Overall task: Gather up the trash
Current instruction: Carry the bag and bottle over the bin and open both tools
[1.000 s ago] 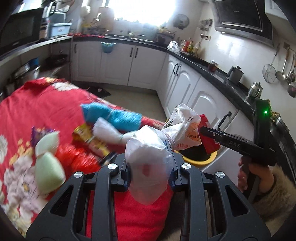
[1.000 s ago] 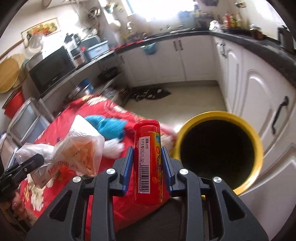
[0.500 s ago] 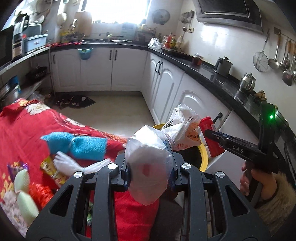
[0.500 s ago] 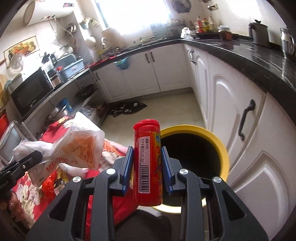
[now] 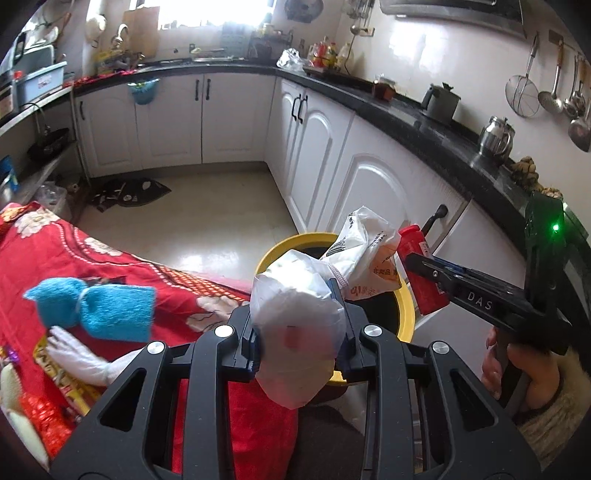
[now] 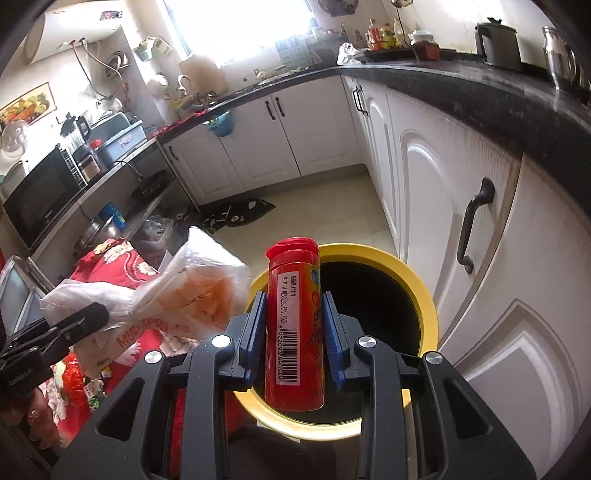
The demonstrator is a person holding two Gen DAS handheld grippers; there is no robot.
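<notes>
while the left claw (image 5: 301, 341) pinches crinkled plastic bags (image 5: 295, 317), the right claw (image 6: 295, 326) clamps a cylindrical red bottle (image 6: 294, 325).

This is a kitchen with white cupboards (image 5: 229, 122) under a long black counter (image 5: 406, 118) that bends round the corner. Bright light comes through the window (image 6: 236, 26). The floor (image 5: 207, 214) is pale and shiny, with a small dark mat (image 5: 129, 190) on it. Spoons and a strainer (image 5: 521, 96) hang on the white wall. A microwave (image 6: 37, 199) sits on a shelf.
</notes>
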